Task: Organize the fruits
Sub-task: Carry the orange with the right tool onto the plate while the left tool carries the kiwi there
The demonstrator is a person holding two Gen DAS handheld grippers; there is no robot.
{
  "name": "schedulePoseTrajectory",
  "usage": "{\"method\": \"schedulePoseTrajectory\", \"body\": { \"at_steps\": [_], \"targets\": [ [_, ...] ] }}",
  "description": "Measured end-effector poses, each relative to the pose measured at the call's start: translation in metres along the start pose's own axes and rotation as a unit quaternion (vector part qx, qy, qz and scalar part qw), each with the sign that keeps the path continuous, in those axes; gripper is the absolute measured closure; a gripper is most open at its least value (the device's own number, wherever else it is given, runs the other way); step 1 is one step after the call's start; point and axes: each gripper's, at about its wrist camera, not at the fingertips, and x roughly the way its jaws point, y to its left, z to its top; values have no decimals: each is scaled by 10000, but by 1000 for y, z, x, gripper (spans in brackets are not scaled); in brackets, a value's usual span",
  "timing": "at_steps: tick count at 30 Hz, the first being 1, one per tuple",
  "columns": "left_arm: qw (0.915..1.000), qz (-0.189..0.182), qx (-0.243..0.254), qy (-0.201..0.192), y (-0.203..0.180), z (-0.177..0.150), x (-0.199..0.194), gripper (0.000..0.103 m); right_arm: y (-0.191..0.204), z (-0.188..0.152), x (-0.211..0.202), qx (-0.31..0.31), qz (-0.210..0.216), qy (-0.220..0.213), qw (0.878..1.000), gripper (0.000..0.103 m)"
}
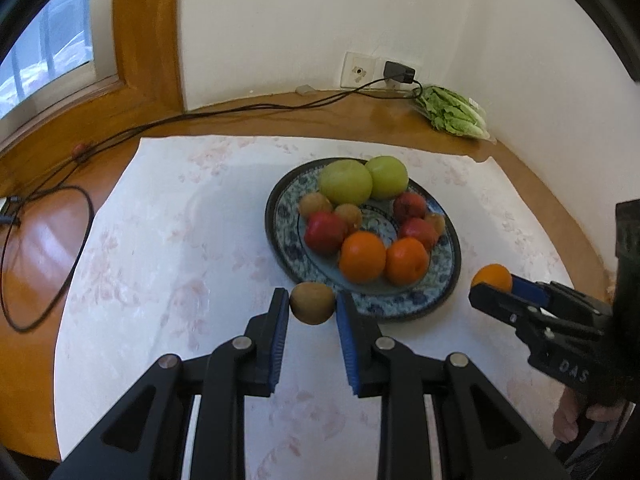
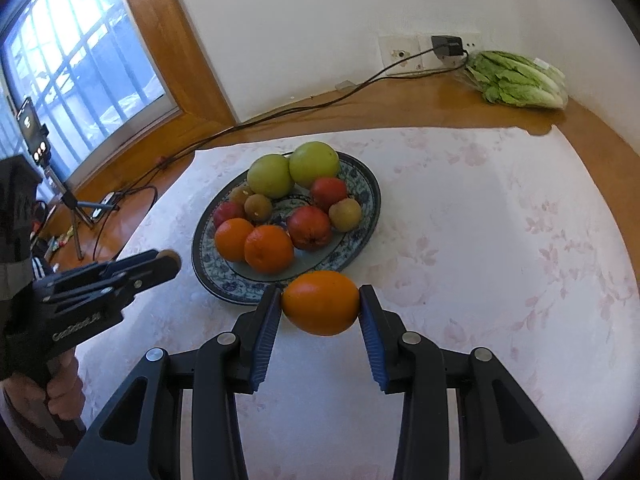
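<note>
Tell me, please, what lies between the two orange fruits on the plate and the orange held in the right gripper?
In the right wrist view, only the plate's patterned blue rim separates the two plated oranges from the held orange in the right gripper.

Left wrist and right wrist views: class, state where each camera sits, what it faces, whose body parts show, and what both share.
Left wrist: rides the left tongs gripping a brown kiwi, facing the blue patterned plate; right tongs show.
Right wrist: rides the right tongs gripping an orange citrus fruit; left tongs and hand show.
Shared: plate, bagged green lettuce.
</note>
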Motion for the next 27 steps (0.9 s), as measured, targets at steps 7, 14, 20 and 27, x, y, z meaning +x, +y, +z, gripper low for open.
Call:
{"method": "schedulePoseTrajectory", "body": {
  "at_steps": [7, 14, 20, 27],
  "targets": [
    [10000, -32, 44, 38, -4, 10, 17, 77, 6, 15, 11, -183, -92, 39, 9998, 63],
    [10000, -31, 84, -2, -7, 10, 27, 77, 6, 16, 21, -211, -102, 12, 9997, 62],
    [9999, -51, 39, -89, -3, 13, 29, 77, 6, 16, 27, -238, -155, -19, 9996, 62],
    [9999, -45, -24, -109, 2, 15, 32, 77, 9, 15, 28, -358, -283, -116, 9989, 62]
  ]
}}
